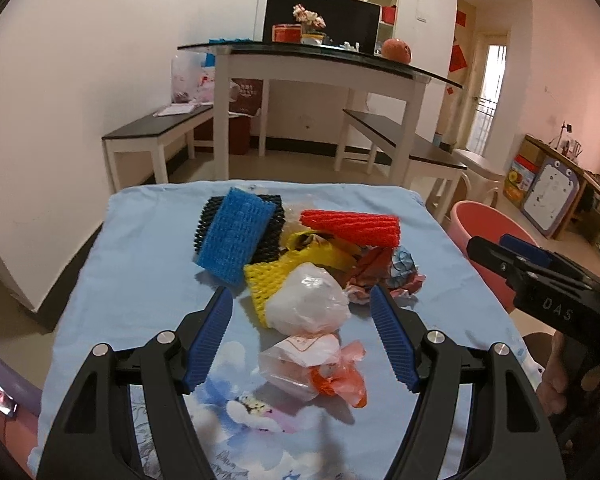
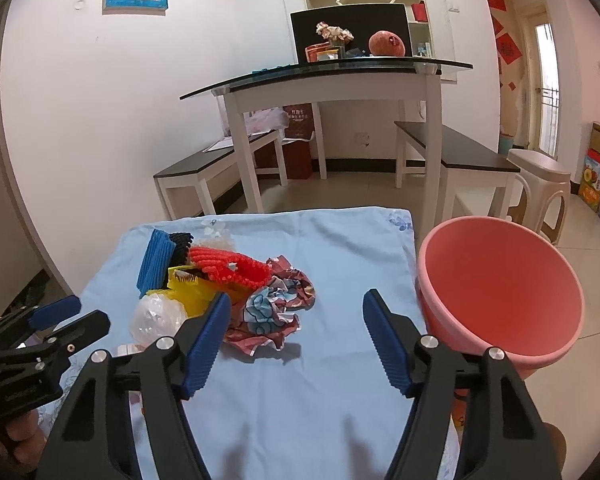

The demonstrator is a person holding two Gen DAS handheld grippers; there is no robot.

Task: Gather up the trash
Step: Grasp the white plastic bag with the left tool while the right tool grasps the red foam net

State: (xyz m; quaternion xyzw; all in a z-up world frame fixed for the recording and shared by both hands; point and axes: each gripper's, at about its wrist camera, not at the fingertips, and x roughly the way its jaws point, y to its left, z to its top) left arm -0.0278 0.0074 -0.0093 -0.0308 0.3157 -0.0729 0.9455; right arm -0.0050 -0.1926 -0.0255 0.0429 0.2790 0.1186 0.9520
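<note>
Step in hand: approach to the first pick. The trash lies in a loose pile on the far-centre of the cloth-covered desk (image 2: 332,380); the pink bucket (image 2: 500,292) stands just beside the desk's right edge and appears empty.

The right gripper (image 2: 296,336) hovers with its jaws apart and nothing between the pads. It is aimed at the crumpled printed wrapper (image 2: 276,312), the item at the right of the pile, nearest the bucket. The left gripper (image 1: 302,336) also stands with jaws apart, straddling the clear plastic bag (image 1: 306,304) without pressing on it; a smaller bag with an orange scrap (image 1: 316,368) lies nearer.

The red foam net (image 1: 352,226) has its long axis left to right. The blue foam net (image 1: 236,240) runs near to far, tilted on the black net (image 1: 270,228).

Next move, as judged: advance over the wrapper, close, then carry right to the bucket.
</note>
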